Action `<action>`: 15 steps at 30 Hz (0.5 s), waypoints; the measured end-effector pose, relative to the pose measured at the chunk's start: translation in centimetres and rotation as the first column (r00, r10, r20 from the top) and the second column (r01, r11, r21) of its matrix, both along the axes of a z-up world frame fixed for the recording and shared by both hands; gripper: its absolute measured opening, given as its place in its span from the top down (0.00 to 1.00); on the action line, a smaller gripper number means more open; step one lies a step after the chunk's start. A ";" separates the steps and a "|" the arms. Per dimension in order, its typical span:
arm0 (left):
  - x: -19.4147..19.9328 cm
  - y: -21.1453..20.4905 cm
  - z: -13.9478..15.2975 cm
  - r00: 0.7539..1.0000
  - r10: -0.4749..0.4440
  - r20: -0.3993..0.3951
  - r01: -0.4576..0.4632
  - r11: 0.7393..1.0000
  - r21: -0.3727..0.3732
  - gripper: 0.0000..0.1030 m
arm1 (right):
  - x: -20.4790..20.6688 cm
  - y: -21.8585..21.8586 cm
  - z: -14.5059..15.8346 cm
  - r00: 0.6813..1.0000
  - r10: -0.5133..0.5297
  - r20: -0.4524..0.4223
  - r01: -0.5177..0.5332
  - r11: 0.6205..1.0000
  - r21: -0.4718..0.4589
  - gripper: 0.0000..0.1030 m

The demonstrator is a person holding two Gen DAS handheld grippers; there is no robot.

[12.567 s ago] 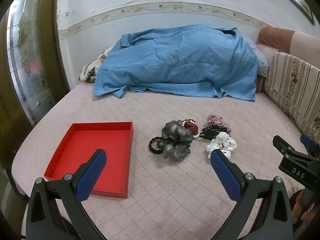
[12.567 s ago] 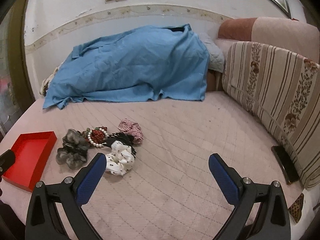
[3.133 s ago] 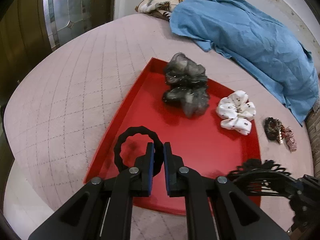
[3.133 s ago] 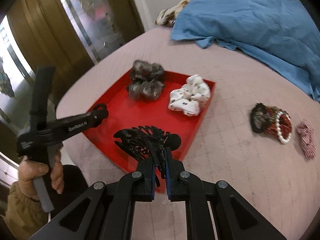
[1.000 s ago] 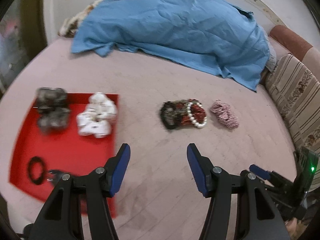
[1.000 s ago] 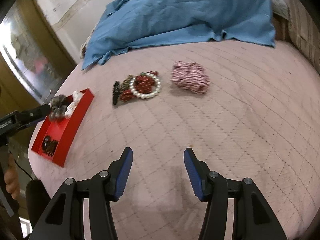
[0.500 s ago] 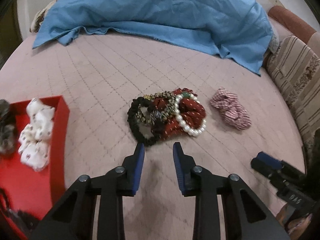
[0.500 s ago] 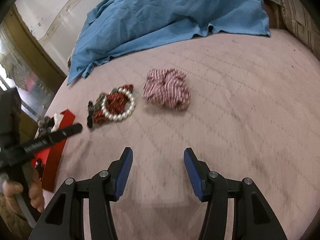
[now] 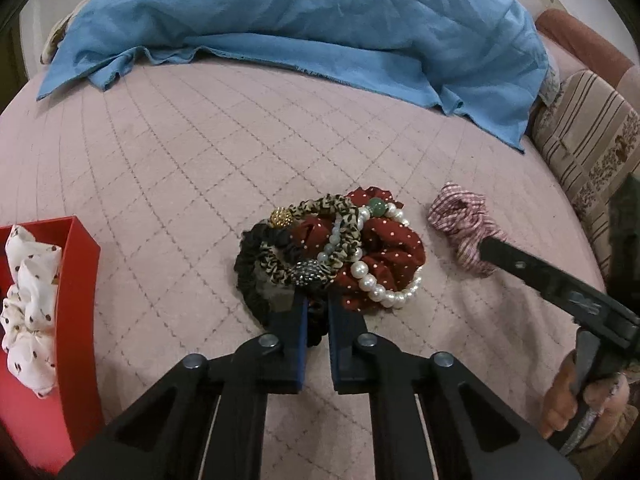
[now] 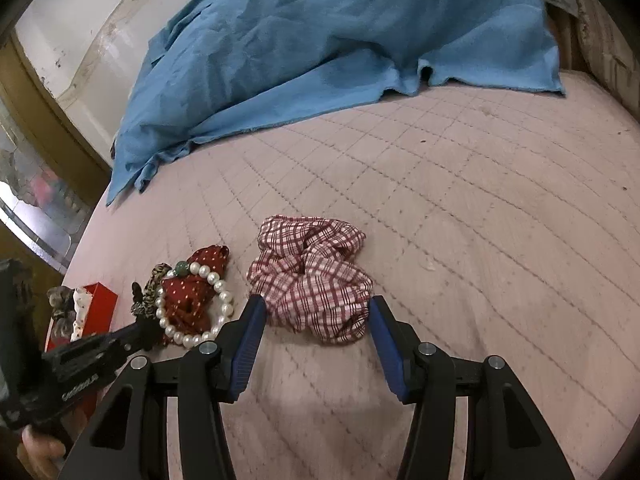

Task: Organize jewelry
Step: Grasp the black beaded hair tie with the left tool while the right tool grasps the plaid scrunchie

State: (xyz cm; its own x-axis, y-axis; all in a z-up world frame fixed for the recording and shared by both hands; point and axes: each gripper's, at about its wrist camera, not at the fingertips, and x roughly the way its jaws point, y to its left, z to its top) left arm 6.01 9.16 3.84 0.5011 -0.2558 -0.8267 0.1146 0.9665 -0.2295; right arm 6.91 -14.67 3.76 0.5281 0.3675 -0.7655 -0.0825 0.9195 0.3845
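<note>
A tangle of hair ties lies on the pink bed: a black scrunchie [image 9: 250,270], a leopard one [image 9: 340,210], a red dotted one [image 9: 394,252] and a pearl bracelet [image 9: 382,290]. My left gripper [image 9: 316,306] is shut on the near edge of the black scrunchie. A red checked scrunchie [image 10: 312,280] lies to the right; my right gripper [image 10: 312,316] is open with its fingers on either side of it. The red tray [image 9: 78,264] at left holds a white dotted scrunchie [image 9: 28,300].
A blue sheet [image 9: 300,16] covers a heap at the back of the bed. A striped cushion [image 9: 592,148] stands at the right. The bed's rounded edge drops off at the left, near a wooden door [image 10: 48,120].
My left gripper has moved in and closed on the black scrunchie in the pile. My right gripper has moved forward until its open fingers straddle the checked scrunchie.
</note>
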 end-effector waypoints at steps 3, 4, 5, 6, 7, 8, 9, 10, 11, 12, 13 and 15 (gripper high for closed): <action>-0.8 0.0 0.9 1.000 0.010 0.008 -0.010 1.000 -0.021 0.93 | 0.4 0.5 -0.1 0.999 0.030 -0.014 -0.030 1.000 -0.009 0.86; -1.2 0.0 1.3 1.000 0.008 0.012 -0.008 1.000 -0.028 0.93 | 0.2 0.6 0.0 1.000 0.031 -0.007 -0.031 0.999 -0.014 0.88; -1.5 -0.1 1.6 1.000 0.006 0.017 -0.005 0.999 -0.032 0.93 | -0.1 0.6 0.2 0.999 0.032 -0.003 -0.032 0.999 -0.016 0.88; -2.0 -0.1 2.1 1.000 0.004 0.024 -0.003 0.999 -0.036 0.93 | -0.4 0.5 0.4 0.999 0.032 -0.002 -0.032 0.999 -0.013 0.89; -2.6 -0.1 2.5 1.000 0.003 0.031 -0.001 0.999 -0.042 0.93 | -0.7 0.5 0.5 1.000 0.031 -0.002 -0.031 0.999 -0.010 0.90; -3.0 -0.1 2.8 0.999 0.001 0.035 0.000 0.999 -0.046 0.93 | -1.1 0.4 0.7 1.000 0.030 -0.001 -0.030 1.000 -0.007 0.90; -3.9 0.0 3.3 0.999 -0.001 0.041 0.004 0.998 -0.055 0.93 | -1.6 0.3 1.0 1.000 0.028 0.001 -0.028 1.000 -0.005 0.90; -4.5 0.1 3.6 0.999 -0.001 0.046 0.004 0.998 -0.061 0.93 | -2.1 0.2 1.2 1.000 0.027 0.003 -0.027 1.000 -0.002 0.90; -5.2 0.2 3.9 0.999 -0.001 0.050 0.005 0.998 -0.065 0.93 | -2.8 0.0 1.5 1.000 0.026 0.006 -0.026 1.000 0.003 0.90; -5.6 0.3 4.1 0.999 -0.001 0.051 0.004 0.998 -0.067 0.93 | -3.3 -0.1 1.7 1.000 0.027 0.008 -0.027 1.000 0.006 0.90; -6.4 0.6 4.4 0.999 0.003 0.051 0.001 0.997 -0.075 0.93 | -4.0 -0.2 2.0 1.000 0.029 0.011 -0.029 1.000 0.010 0.90; -7.6 1.1 4.9 0.999 0.013 0.049 -0.008 0.995 -0.095 0.93 | -5.8 -0.4 2.5 0.999 0.035 0.013 -0.036 0.999 0.019 0.90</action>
State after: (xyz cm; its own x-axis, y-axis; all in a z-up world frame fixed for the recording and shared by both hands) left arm -1.62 10.27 8.73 0.5441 -0.3259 -0.7731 0.1181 0.9420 -0.3140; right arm 1.14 -15.08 6.28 0.5244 0.4007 -0.7513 -0.1201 0.9083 0.4007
